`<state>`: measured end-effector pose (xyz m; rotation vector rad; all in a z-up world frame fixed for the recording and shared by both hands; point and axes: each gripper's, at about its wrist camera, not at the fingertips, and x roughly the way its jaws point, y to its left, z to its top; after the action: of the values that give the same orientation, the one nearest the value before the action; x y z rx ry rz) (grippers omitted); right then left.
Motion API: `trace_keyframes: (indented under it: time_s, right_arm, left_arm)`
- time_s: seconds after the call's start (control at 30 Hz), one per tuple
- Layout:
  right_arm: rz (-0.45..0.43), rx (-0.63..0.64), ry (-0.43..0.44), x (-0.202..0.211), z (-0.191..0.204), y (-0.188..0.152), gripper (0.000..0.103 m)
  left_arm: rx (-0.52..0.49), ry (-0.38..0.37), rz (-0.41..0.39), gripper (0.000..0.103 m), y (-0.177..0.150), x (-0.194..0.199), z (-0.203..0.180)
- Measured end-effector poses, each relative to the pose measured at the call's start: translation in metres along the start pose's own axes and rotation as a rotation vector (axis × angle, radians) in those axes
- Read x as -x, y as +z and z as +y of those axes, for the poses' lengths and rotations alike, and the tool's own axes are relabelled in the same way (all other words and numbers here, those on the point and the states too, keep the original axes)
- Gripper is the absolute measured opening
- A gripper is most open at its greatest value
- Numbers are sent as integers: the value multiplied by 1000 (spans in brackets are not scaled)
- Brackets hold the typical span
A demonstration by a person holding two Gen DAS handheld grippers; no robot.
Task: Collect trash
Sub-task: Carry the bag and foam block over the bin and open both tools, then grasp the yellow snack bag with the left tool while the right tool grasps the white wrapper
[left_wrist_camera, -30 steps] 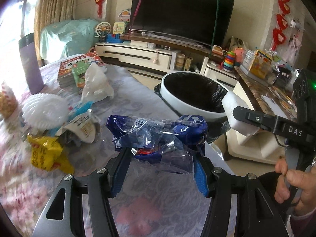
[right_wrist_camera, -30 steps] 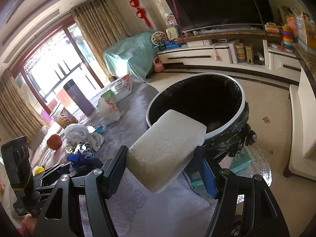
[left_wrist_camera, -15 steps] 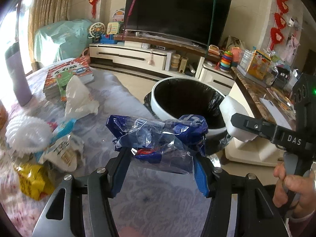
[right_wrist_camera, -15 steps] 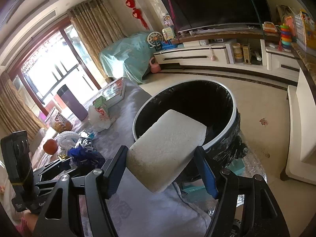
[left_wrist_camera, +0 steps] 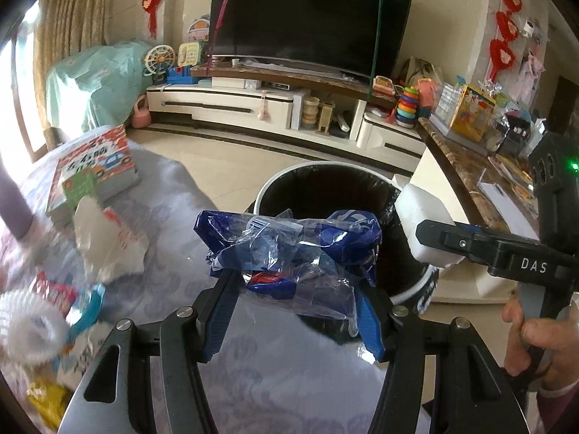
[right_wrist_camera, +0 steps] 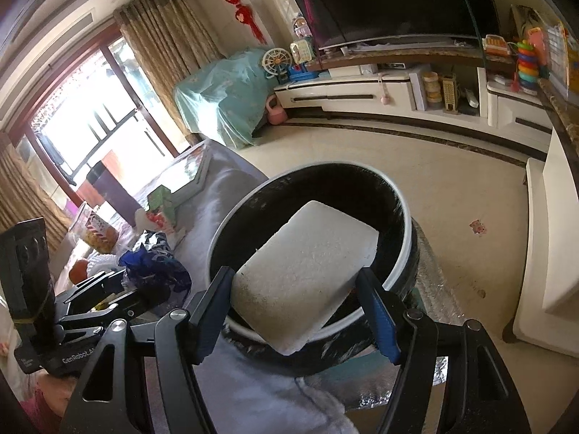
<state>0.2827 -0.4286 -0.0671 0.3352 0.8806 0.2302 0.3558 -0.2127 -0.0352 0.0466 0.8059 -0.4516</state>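
Observation:
My left gripper (left_wrist_camera: pixel 295 278) is shut on a crumpled blue and clear plastic wrapper (left_wrist_camera: pixel 289 246), held just above the table's edge in front of the trash bin (left_wrist_camera: pixel 275 184). The bin is round, white-rimmed and lined with a black bag. My right gripper (right_wrist_camera: pixel 296 275) is shut on a white foam block (right_wrist_camera: pixel 307 271), which hangs over the bin's rim (right_wrist_camera: pixel 405 224). In the left wrist view the foam block (left_wrist_camera: pixel 419 213) and the right gripper (left_wrist_camera: pixel 470 242) sit at the bin's right side. The right wrist view shows the left gripper (right_wrist_camera: pixel 119 289) with the wrapper (right_wrist_camera: pixel 155 271) to the left of the bin.
More trash lies on the cloth-covered table (left_wrist_camera: pixel 173 202) at the left: a white crumpled bag (left_wrist_camera: pixel 105 246), a white foam net (left_wrist_camera: pixel 29 329), a yellow packet (left_wrist_camera: pixel 47 401). Books (left_wrist_camera: pixel 94 166) lie farther back. A TV cabinet (left_wrist_camera: pixel 224 105) and a white side unit (right_wrist_camera: pixel 542 253) border the open floor.
Both grippers have moved toward the bin with their loads. The bin looks closer and the foam block now hangs over its opening. The table trash has slid to the left of the view.

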Motion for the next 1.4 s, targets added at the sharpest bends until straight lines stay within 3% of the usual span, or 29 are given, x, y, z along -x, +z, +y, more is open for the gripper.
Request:
trace_keyframes:
  time_s: [0.5, 0.73, 0.83, 1.1, 1.4]
  right_arm:
    - [71, -2, 18, -21, -16, 25, 74]
    - [69, -9, 6, -21, -20, 28, 80]
    - [57, -20, 5, -17, -23, 28, 82]
    - [15, -41, 8, -3, -18, 20, 82]
    - [-2, -41, 45, 7, 7, -3, 85]
  left_arm:
    - [-55, 13, 37, 65, 39, -48, -16]
    - [-58, 43, 60, 79, 40, -56, -25]
    - [-39, 47, 59, 80, 39, -55, -24]
    - [4, 28, 45, 81, 24, -41, -23]
    - [99, 15, 23, 81, -25, -1, 0]
